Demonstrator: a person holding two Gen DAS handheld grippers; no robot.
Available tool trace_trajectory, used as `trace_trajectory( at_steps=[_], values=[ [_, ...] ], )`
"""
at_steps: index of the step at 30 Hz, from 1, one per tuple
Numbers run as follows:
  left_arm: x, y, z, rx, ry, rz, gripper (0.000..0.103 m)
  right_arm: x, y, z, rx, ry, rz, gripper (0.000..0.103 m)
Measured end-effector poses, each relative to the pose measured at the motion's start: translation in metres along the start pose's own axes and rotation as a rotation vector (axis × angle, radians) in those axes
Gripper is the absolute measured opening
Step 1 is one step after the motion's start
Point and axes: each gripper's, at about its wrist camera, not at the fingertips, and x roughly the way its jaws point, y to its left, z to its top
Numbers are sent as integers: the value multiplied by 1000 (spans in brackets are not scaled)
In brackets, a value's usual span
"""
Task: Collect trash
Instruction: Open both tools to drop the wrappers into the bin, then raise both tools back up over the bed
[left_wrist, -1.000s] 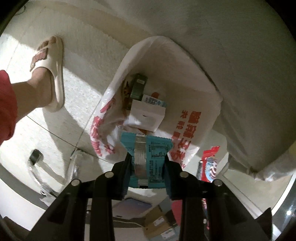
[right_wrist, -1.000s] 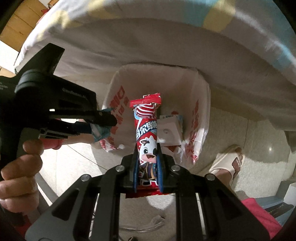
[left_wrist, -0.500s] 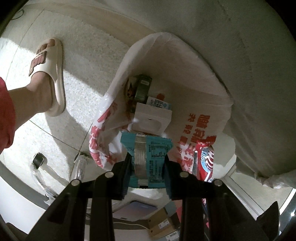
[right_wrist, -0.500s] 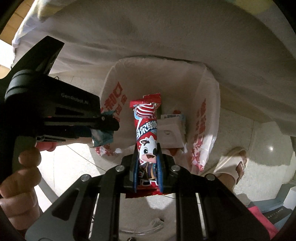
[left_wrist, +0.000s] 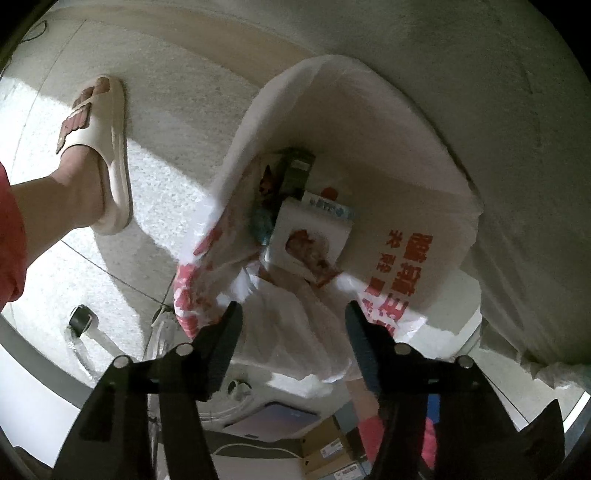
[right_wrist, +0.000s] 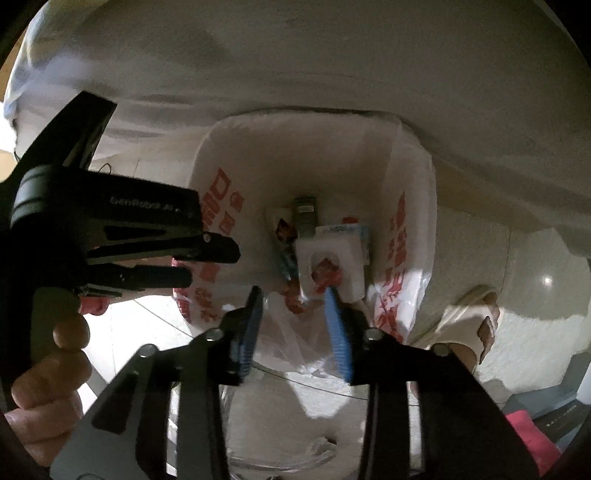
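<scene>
A white plastic bag with red print (left_wrist: 402, 258) stands open on the floor; it also shows in the right wrist view (right_wrist: 402, 236). Inside lie a white box (left_wrist: 310, 232), a red wrapper (left_wrist: 314, 254) on it, a teal wrapper (left_wrist: 260, 221) and a dark can (left_wrist: 297, 173). My left gripper (left_wrist: 291, 317) is open and empty just above the bag's mouth. My right gripper (right_wrist: 293, 299) is open and empty above the bag, over the white box (right_wrist: 332, 262) with the red wrapper (right_wrist: 325, 271). The left gripper (right_wrist: 207, 258) shows at the left there.
A foot in a cream slipper (left_wrist: 99, 147) stands left of the bag, and shows at the right in the right wrist view (right_wrist: 469, 325). A pale bedsheet (left_wrist: 443, 92) hangs behind the bag. A clear plastic bottle (left_wrist: 79, 332) lies on the floor. Cardboard boxes (left_wrist: 332, 446) sit below.
Both grippers opened. The teal wrapper left my left gripper and the red wrapper left my right gripper; both now lie in the bag.
</scene>
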Motion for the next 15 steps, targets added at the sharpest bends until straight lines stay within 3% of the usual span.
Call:
trace_trajectory(
  at_steps=[4,8,10,12,15],
  values=[
    [-4,2,-1,-8,-7,23,64,-6,-3,2,16,-14,-11,51],
    [-8,3,-7,13,5,94,67,-23,1,4,-3,-47,-51,55],
    [-14,3,-16,41,4,126,68,-43,13,2,-55,-91,-107,72],
    [-24,3,-24,64,-1,158,70,-61,22,-1,-100,-132,-144,81],
    [-50,2,-36,92,-34,184,71,-93,36,-6,-137,-173,-145,83]
  ],
)
